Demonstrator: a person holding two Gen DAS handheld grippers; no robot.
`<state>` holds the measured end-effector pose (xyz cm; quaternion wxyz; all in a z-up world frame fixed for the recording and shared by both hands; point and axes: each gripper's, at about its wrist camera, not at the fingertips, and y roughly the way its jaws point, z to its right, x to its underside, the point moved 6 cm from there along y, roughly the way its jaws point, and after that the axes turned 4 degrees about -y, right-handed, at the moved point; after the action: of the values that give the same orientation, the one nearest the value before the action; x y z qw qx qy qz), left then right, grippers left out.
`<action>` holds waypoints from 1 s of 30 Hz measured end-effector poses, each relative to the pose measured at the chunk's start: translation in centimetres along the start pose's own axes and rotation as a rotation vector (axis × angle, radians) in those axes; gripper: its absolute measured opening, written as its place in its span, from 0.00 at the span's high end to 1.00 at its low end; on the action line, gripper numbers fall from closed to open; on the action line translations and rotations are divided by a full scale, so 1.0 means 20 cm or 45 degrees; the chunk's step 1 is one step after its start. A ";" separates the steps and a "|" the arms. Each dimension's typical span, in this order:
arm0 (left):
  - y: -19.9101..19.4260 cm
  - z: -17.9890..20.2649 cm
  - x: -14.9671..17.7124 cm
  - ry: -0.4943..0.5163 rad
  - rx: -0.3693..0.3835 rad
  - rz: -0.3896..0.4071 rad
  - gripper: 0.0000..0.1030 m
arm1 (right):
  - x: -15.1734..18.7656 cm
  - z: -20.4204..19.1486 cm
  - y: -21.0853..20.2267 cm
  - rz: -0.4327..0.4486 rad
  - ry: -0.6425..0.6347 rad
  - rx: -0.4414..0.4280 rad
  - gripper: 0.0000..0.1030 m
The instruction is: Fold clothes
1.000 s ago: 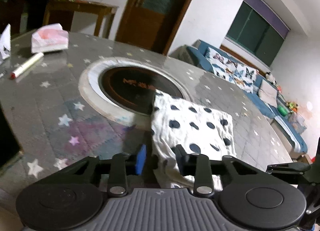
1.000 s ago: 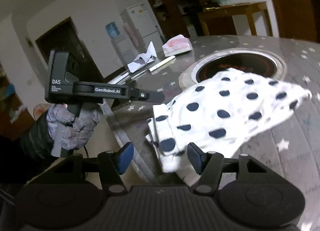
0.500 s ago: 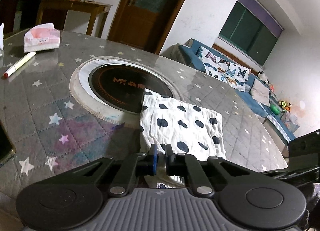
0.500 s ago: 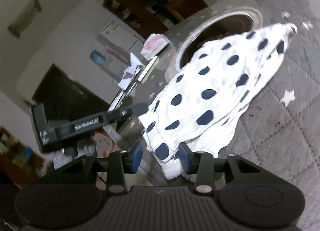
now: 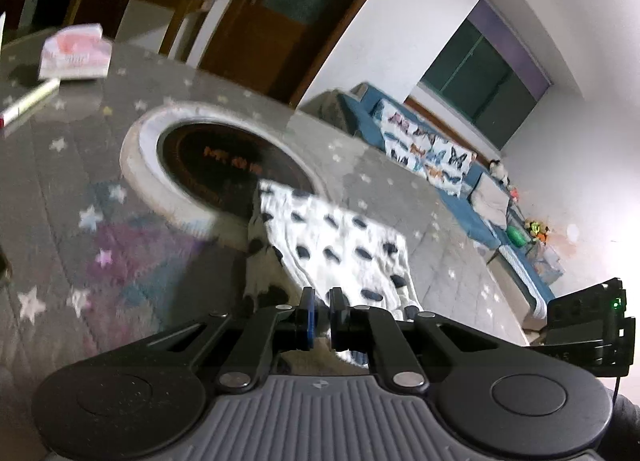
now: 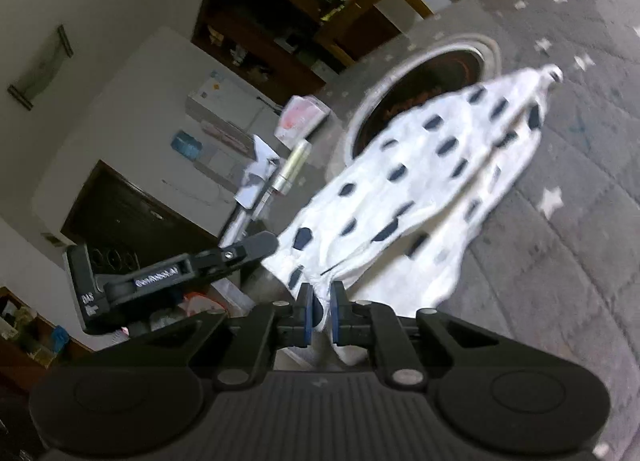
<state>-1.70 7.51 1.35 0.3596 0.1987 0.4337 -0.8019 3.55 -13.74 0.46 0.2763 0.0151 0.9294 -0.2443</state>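
A white garment with dark polka dots [image 5: 340, 249] lies on the grey star-patterned table, its far corner over the round inset. My left gripper [image 5: 320, 301] is shut on the garment's near edge. In the right wrist view the same polka-dot garment [image 6: 420, 181] is pulled up off the table in loose layers. My right gripper [image 6: 320, 303] is shut on its near corner. The left gripper's body [image 6: 172, 273] shows to the left in the right wrist view, its tip at the garment's edge.
A round dark inset with a pale rim [image 5: 224, 165] sits mid-table. A pink tissue pack [image 5: 76, 53] and a marker [image 5: 30, 101] lie at the far left. A blue sofa [image 5: 460, 181] stands beyond the table, and shelves [image 6: 280, 1] and a fridge [image 6: 224, 101] stand behind.
Both grippers went from open to shut on the garment's near edge. The near side of the garment has lifted off the table and stretched toward the grippers.
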 end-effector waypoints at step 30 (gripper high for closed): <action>0.23 0.13 0.12 0.336 -0.012 -0.091 0.79 | -0.37 0.20 0.10 0.101 -0.741 0.734 0.61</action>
<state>0.05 2.64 -1.21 0.2714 0.2852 0.4878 -0.7792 12.07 -12.96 0.49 0.5214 0.0580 0.7045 -0.4779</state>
